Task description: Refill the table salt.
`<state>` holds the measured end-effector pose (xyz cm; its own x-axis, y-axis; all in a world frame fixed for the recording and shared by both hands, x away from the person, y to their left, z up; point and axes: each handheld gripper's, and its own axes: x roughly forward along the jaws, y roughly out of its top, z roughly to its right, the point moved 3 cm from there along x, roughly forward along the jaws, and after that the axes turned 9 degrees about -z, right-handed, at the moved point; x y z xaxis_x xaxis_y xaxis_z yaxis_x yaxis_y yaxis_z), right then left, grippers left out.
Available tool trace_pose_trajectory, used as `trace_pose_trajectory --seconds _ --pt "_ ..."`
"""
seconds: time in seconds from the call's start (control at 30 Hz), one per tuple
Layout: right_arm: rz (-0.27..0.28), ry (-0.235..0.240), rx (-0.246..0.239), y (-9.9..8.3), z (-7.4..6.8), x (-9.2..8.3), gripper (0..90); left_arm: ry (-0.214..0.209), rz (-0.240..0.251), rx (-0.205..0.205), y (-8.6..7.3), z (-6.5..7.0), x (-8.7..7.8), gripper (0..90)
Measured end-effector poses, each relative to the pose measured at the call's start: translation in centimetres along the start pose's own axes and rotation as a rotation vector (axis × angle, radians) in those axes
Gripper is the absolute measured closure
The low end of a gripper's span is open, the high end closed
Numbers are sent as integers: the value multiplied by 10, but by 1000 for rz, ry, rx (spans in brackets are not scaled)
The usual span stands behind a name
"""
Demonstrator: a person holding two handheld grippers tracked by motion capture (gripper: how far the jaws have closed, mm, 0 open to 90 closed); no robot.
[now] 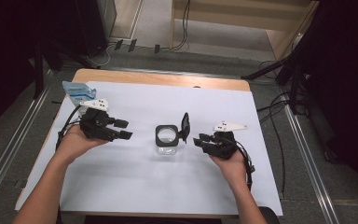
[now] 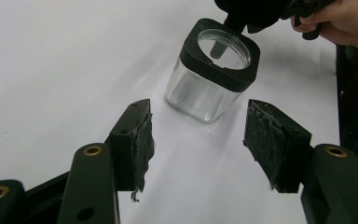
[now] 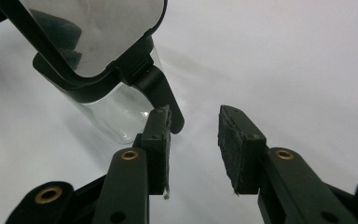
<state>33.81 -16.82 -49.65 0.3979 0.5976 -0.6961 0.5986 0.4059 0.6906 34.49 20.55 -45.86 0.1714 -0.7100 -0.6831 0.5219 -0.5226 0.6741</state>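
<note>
A clear glass jar [image 1: 167, 138] with a black square rim stands in the middle of the white sheet. Its hinged lid [image 1: 185, 124] is tipped up on the jar's right side. My left gripper [image 1: 124, 129] hovers left of the jar, apart from it, jaws open. In the left gripper view the jar [image 2: 213, 70] sits just beyond the left gripper [image 2: 199, 108], whose jaws are empty. My right gripper [image 1: 197, 140] is close to the lid's right. In the right gripper view the lid [image 3: 88, 32] and its black tab [image 3: 161, 91] lie beside the left pad of the open right gripper [image 3: 193, 114].
A blue and white packet [image 1: 77, 92] lies at the far left corner of the white sheet [image 1: 135, 186], behind my left hand. The wooden table edge [image 1: 168, 78] runs along the back. Cables and stand legs cross the floor around the table.
</note>
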Motion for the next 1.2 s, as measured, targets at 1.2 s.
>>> trace_pose_trajectory --seconds 1.2 --pt "-32 22 6 0 0 7 647 127 42 -89 -35 -62 -72 517"
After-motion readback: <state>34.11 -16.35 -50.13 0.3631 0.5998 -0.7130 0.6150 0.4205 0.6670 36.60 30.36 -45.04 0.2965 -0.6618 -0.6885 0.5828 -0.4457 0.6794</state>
